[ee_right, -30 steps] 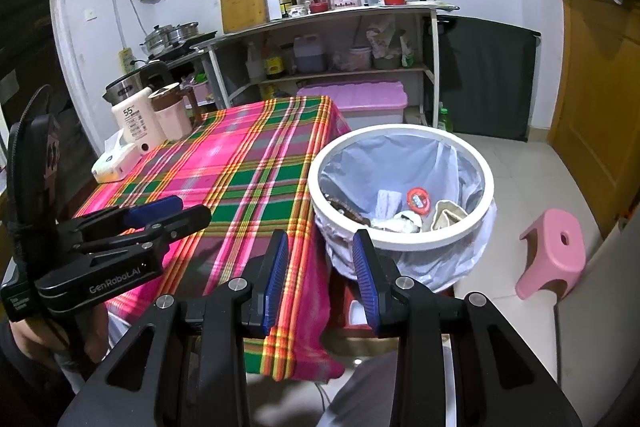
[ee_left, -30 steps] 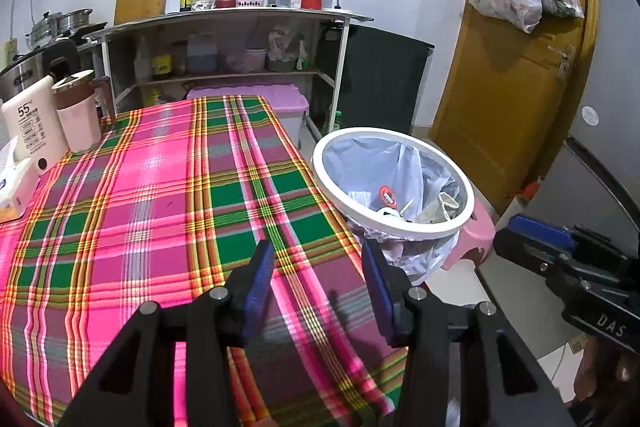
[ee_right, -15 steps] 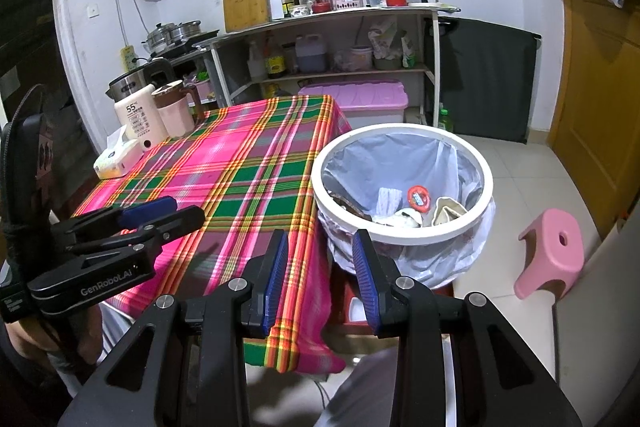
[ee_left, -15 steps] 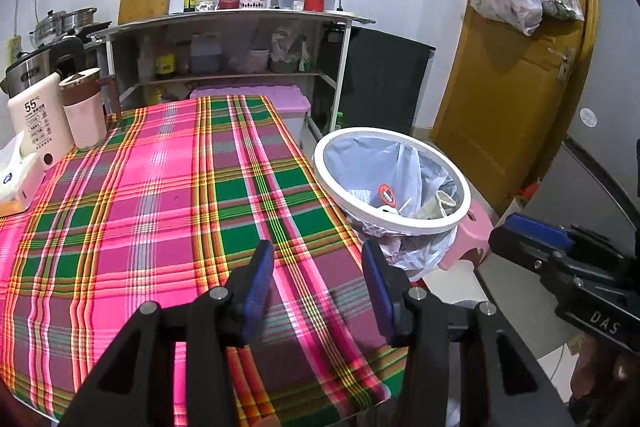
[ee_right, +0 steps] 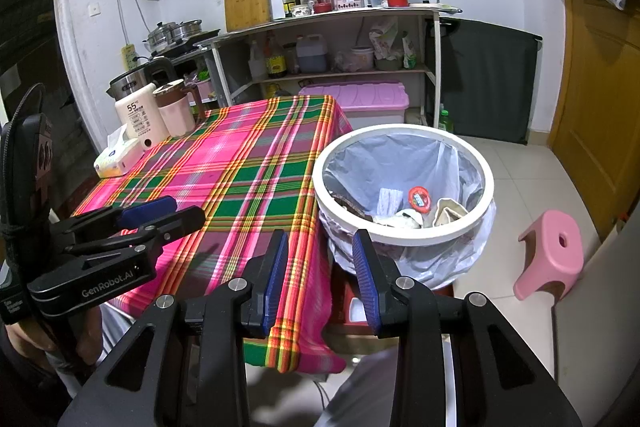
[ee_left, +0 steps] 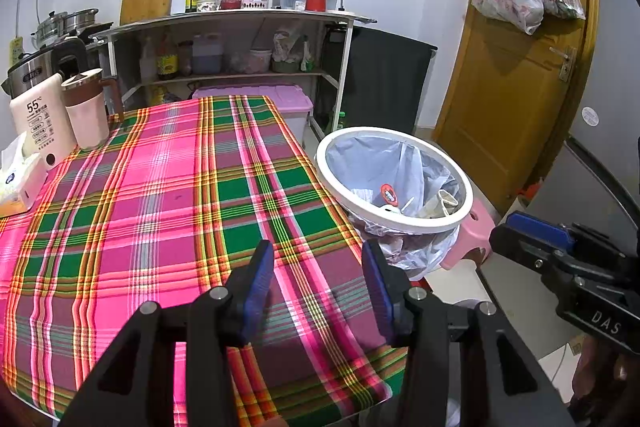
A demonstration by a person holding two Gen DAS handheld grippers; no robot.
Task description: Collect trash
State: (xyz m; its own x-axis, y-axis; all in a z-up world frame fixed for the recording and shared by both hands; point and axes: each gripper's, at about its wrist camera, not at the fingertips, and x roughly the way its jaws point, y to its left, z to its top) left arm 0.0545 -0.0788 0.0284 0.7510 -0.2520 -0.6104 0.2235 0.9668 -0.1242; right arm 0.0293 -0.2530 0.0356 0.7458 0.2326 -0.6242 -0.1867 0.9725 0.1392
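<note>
A white-rimmed trash bin (ee_left: 424, 225) (ee_right: 420, 237) lined with a clear bag stands at the right edge of the plaid-covered table (ee_left: 160, 211) (ee_right: 248, 171). Inside it lie a red-lidded round piece (ee_left: 388, 193) (ee_right: 419, 195) and crumpled paper (ee_right: 404, 217). My left gripper (ee_left: 317, 255) hovers open over the table's near right corner, nothing between its blue pads. My right gripper (ee_right: 320, 243) hangs open and empty just before the bin, near the table's corner. Each gripper shows in the other's view: the left gripper (ee_right: 176, 211) at the left, the right gripper (ee_left: 516, 227) at the right.
A white kettle (ee_left: 40, 119), a pink cup (ee_left: 86, 115) and a tissue box (ee_left: 20, 179) stand at the table's far left. A pink stool (ee_right: 552, 251) sits on the floor right of the bin. A shelf unit (ee_right: 340, 39) and a pink storage box (ee_right: 356, 103) are behind.
Both views have drifted only slightly. Both grippers stay open and empty in the same place.
</note>
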